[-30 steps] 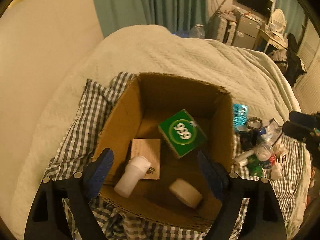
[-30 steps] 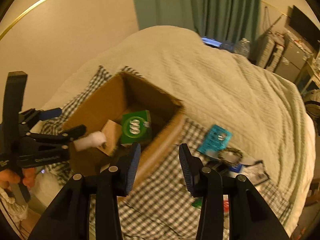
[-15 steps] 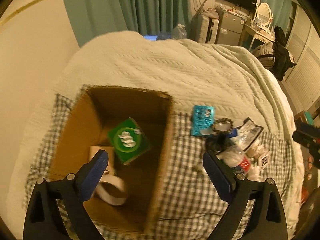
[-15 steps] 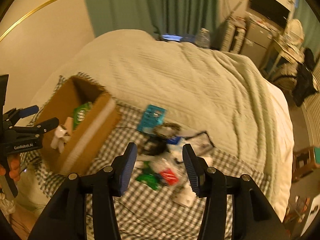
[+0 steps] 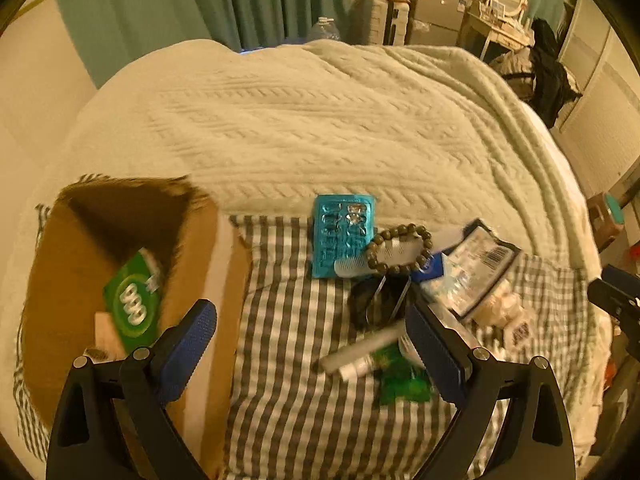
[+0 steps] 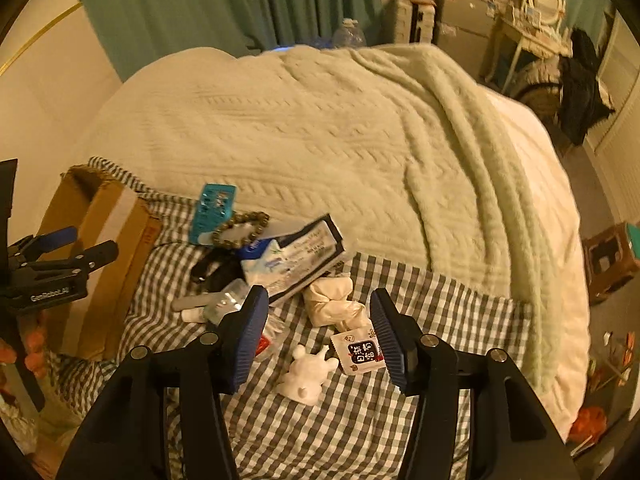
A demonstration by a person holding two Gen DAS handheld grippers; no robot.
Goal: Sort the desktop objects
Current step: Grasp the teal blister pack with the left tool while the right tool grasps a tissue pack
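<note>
My left gripper (image 5: 308, 320) stands wide open and empty above the checked cloth (image 5: 288, 408), between the cardboard box (image 5: 68, 248) and a pile of small items. A green "999" box (image 5: 134, 304) lies inside the cardboard box. The pile holds a blue blister pack (image 5: 340, 232), a bead bracelet (image 5: 400, 248), a white tube (image 5: 360, 354) and a green packet (image 5: 404, 380). My right gripper (image 6: 319, 300) hangs over the pile's right end, its jaws opening and nothing pressed between them. Below it lie a cream pouch (image 6: 332, 300), a white figurine (image 6: 306, 376) and a small printed sachet (image 6: 360, 352).
A black-edged packet (image 6: 304, 248) and a clear bottle (image 6: 224, 300) lie in the middle of the pile. The cloth rests on a bed with a cream knitted blanket (image 6: 320, 120). Beyond the bed are green curtains (image 6: 200, 0) and cluttered furniture (image 6: 460, 20).
Both grippers swung right, from over the cardboard box to over the pile on the cloth. The right jaws have spread wider. The left jaws widened slightly.
</note>
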